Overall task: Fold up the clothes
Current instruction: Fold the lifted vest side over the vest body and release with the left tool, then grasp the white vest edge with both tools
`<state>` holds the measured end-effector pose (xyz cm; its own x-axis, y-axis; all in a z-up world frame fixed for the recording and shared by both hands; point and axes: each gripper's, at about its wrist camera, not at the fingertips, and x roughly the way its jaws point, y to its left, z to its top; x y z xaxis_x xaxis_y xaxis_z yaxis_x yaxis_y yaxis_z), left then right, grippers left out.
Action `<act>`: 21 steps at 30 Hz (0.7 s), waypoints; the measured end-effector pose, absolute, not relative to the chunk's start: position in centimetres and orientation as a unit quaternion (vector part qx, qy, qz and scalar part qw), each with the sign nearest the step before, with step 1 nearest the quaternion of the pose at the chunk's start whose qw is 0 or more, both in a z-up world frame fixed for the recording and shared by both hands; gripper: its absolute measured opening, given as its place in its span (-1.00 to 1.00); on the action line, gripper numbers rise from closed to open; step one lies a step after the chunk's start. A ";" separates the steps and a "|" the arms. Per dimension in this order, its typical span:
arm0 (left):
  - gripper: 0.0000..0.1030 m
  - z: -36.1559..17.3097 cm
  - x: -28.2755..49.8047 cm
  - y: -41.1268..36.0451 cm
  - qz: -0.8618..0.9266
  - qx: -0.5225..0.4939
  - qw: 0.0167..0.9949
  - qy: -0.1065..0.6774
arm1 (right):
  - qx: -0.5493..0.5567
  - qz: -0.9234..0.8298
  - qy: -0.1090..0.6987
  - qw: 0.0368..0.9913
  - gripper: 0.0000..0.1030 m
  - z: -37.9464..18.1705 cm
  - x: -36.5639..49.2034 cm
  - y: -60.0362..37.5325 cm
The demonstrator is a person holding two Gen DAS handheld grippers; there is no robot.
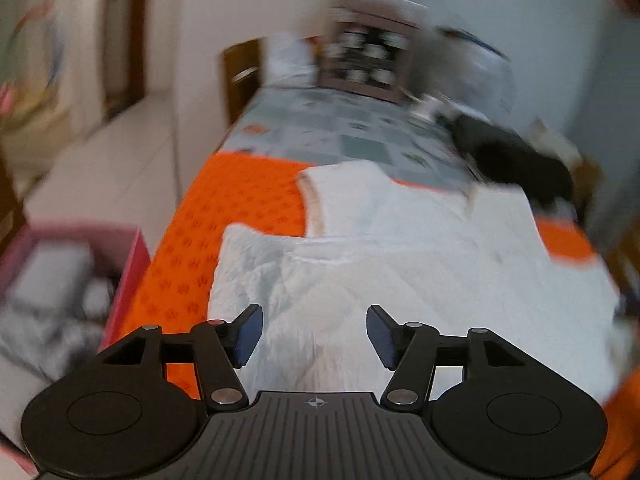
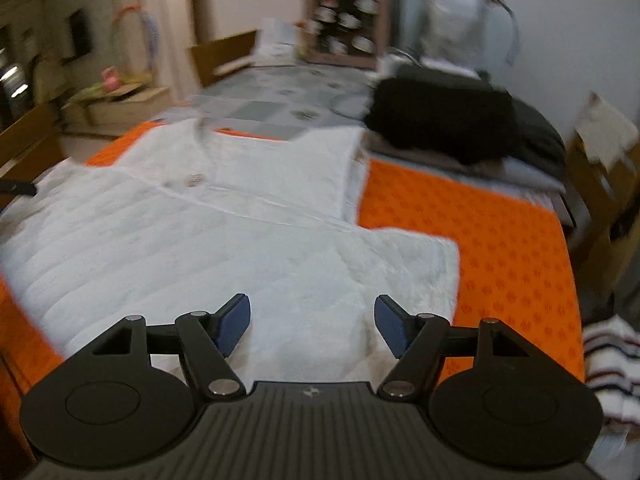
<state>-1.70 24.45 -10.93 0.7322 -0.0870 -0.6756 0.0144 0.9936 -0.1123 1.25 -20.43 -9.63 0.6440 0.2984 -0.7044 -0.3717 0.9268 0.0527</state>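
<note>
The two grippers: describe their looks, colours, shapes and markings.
Both look alike. The left gripper and right gripper have black linkage arms with silver pivot pins, blue finger pads, round black discs either side, and a ribbed dark grey body bearing a small crosshair mark.

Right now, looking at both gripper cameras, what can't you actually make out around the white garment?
- White garment: near hem hidden behind the right gripper in the right wrist view.
- Shelf unit: contents motion-blurred in the left wrist view.
- Pink box: contents blurred, cut by the left edge.
- Striped cloth: cut off at the right edge.
</note>
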 end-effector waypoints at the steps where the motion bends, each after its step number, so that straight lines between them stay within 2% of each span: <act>1: 0.24 -10.4 -2.3 24.1 -0.044 -0.028 0.931 0.360 | -0.061 0.200 0.376 0.903 0.49 -9.3 0.7 -20.1; 5: 0.40 -10.5 -5.0 22.7 -0.097 0.032 0.922 0.374 | -0.117 0.255 0.371 0.885 0.54 -8.5 -1.7 -18.6; 18: 0.54 -14.9 -9.9 18.5 -0.165 0.258 0.876 0.373 | -0.349 0.310 0.354 0.811 0.60 -13.0 -8.3 -12.8; 21: 0.58 -15.9 -10.1 18.1 -0.164 0.297 0.867 0.365 | -0.373 0.303 0.337 0.810 0.63 -13.4 -8.7 -12.6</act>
<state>-10.11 18.14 -15.87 0.6800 -0.0687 -0.7300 0.5013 0.7701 0.3945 -8.73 -12.60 -13.36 0.5893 0.2388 -0.7718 -0.7419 0.5380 -0.4000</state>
